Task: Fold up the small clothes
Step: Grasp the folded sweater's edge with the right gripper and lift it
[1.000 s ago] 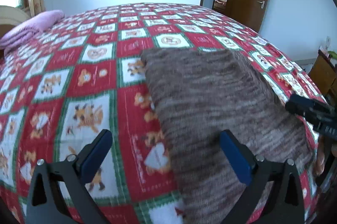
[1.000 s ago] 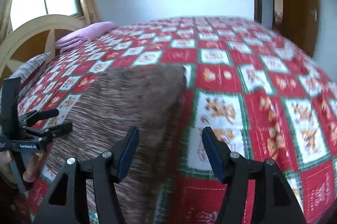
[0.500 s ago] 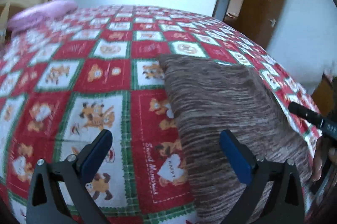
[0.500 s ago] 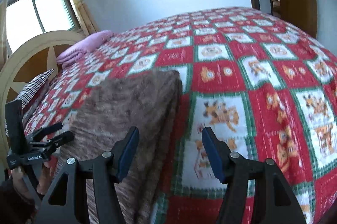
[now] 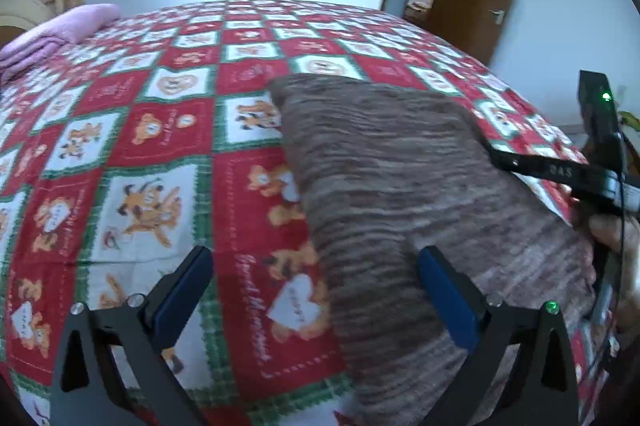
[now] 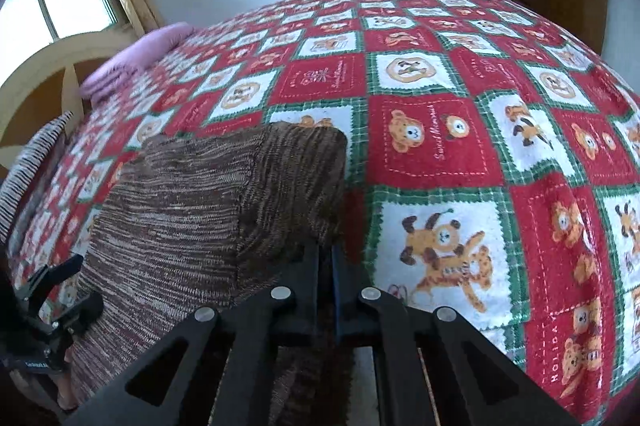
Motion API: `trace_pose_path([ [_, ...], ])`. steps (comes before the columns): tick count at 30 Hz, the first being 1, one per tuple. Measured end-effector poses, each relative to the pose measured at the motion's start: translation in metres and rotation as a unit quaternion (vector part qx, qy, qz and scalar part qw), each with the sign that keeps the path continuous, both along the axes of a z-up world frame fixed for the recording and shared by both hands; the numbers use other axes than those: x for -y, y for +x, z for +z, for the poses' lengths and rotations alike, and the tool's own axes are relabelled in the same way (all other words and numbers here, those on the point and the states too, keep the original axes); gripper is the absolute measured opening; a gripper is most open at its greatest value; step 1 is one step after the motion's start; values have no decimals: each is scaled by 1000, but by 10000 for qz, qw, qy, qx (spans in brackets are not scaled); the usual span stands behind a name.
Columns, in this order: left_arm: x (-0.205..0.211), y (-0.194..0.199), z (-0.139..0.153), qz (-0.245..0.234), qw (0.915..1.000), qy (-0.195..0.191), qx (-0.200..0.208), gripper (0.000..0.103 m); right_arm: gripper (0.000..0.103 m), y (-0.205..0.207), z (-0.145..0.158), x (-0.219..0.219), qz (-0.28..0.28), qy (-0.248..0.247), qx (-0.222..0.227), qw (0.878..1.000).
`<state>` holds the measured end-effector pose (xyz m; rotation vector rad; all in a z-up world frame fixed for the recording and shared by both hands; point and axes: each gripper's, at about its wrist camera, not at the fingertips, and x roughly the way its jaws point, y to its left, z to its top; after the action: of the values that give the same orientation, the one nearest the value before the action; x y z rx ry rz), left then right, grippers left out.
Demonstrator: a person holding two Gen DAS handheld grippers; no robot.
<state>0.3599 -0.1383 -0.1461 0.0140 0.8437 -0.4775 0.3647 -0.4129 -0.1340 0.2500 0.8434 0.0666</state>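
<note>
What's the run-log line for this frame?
left gripper: open, over edge of brown striped knit garment | right gripper: shut on garment's near edge | surface: red patchwork teddy-bear bedspread

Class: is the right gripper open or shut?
Shut: the right gripper has its jaws together, apparently pinching the near edge of the brown striped knitted garment.

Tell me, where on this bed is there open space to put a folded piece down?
Open quilt lies right of the brown knit garment, toward the door, and beyond its far edge up to the pink blanket. It is crowded at the near edge, where the right gripper pinches the knit and the left gripper straddles it.
</note>
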Motion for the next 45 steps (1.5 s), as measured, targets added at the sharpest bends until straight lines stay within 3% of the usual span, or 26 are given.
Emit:
trace_pose_path([
  [1, -1, 1, -1, -27, 10000, -62, -60, 103, 8, -3, -1, 5, 32, 199, 26, 9998],
  [3, -5, 8, -5, -36, 9993, -256, -287, 103, 25, -8, -2, 16, -67, 552, 28, 9984],
  [4, -7, 10, -7, -38, 9987, -348, -362, 103, 42, -11, -3, 22, -117, 721, 10, 9973],
  [5, -8, 11, -7, -40, 9983, -431, -396, 103, 47, -12, -5, 25, -77, 947, 20, 9955],
  [8, -6, 8, -6, -84, 9985, -413, -342, 103, 47, -13, -6, 24, 234, 1246, 25, 9919],
  [12, -1, 5, -4, -301, 9980, -475, -282, 90, 47, -7, -8, 15, 464, 1277, 33, 9907],
  [16, 3, 5, -4, -449, 9973, -499, -298, 84, 47, 3, -11, 10, 558, 1302, -26, 9899],
  [22, 8, 2, -4, -462, 9982, -320, -222, 83, 47, 17, -17, 16, 600, 1773, 12, 9823],
  [26, 15, -1, -3, -572, 9981, -201, -135, 75, 34, 16, -21, 17, 576, 1823, 23, 9816],
  [29, 18, -2, -3, -648, 9977, -173, -105, 69, 30, 17, -23, 19, 571, 1925, 6, 9796],
  [45, 36, -14, 7, -811, 9960, 301, 225, 41, 27, 15, -19, 4, 420, 1245, 79, 9913],
])
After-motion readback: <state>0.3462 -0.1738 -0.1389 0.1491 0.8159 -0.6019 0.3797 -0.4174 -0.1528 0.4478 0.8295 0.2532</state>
